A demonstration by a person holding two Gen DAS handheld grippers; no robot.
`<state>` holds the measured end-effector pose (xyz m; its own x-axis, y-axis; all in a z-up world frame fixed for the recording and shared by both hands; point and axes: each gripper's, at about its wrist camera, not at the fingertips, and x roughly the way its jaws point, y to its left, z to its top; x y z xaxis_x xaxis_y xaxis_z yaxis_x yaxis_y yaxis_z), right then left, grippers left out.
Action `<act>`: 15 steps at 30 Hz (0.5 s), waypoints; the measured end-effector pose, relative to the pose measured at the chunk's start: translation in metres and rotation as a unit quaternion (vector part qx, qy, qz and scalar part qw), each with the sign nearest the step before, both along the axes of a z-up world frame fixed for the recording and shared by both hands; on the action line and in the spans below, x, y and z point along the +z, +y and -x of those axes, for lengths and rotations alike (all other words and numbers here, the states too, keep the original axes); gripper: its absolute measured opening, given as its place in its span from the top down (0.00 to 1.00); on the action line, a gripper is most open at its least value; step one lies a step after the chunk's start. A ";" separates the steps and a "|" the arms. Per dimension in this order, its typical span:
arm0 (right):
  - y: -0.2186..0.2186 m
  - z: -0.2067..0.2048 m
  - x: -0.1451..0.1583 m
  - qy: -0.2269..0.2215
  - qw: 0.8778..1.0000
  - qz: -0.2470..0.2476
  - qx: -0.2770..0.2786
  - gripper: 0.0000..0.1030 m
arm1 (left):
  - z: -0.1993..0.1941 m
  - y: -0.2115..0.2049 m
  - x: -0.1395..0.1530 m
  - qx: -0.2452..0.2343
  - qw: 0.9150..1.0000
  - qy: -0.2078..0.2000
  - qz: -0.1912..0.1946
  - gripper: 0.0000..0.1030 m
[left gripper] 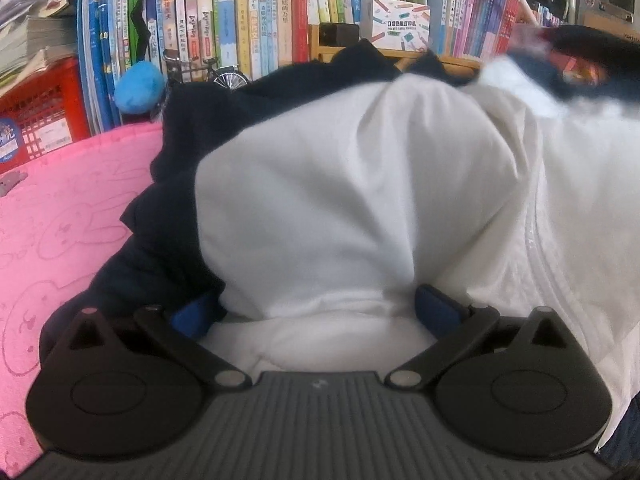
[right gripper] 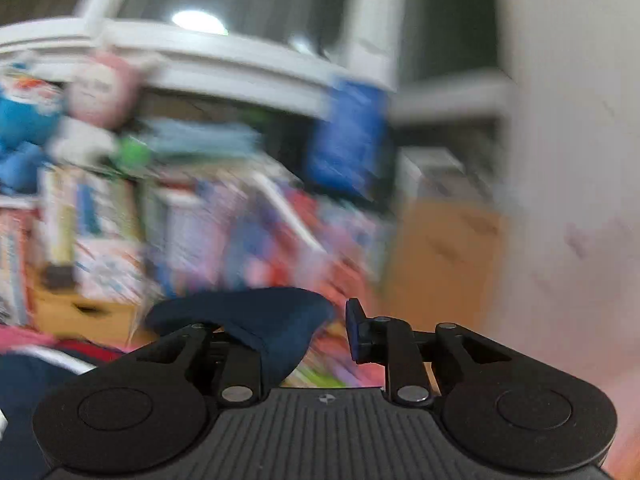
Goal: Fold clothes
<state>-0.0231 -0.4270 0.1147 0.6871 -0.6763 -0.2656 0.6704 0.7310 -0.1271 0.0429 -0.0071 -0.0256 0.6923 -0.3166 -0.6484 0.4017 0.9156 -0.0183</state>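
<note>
The pink mat [left gripper: 60, 240] has the white-and-navy shirt [left gripper: 360, 200] heaped on it, long side running away toward the bookshelf [left gripper: 240, 20]. My left gripper [left gripper: 320, 312] sits wide around a white fold. My right gripper [right gripper: 304, 332] is half-spread, navy cloth [right gripper: 260, 324] draped on one finger.

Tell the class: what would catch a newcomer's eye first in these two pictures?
A big white garment fills the left wrist view, bunched between the left gripper, over dark navy cloth on a pink mat. Behind stands a packed bookshelf. In the blurred right view, a navy flap drapes over the right gripper.
</note>
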 end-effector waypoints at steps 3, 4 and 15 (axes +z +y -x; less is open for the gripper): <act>-0.059 0.025 -0.051 0.062 0.990 -0.100 -0.073 0.75 | 0.001 0.000 0.000 0.000 1.000 -0.001 -0.004 0.00; -0.070 0.032 -0.069 0.080 0.983 -0.138 -0.092 0.75 | 0.001 0.000 0.000 0.001 1.000 -0.001 -0.005 0.00; 0.055 0.012 -0.014 0.031 0.985 -0.113 0.123 0.18 | -0.001 0.006 0.002 -0.003 1.000 -0.001 -0.008 0.00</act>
<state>-0.0355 -0.3718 0.1005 0.8007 -0.4095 -0.4373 0.4652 0.8849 0.0230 0.0436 -0.0014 -0.0234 0.6914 -0.3100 -0.6526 0.4071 0.9134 -0.0025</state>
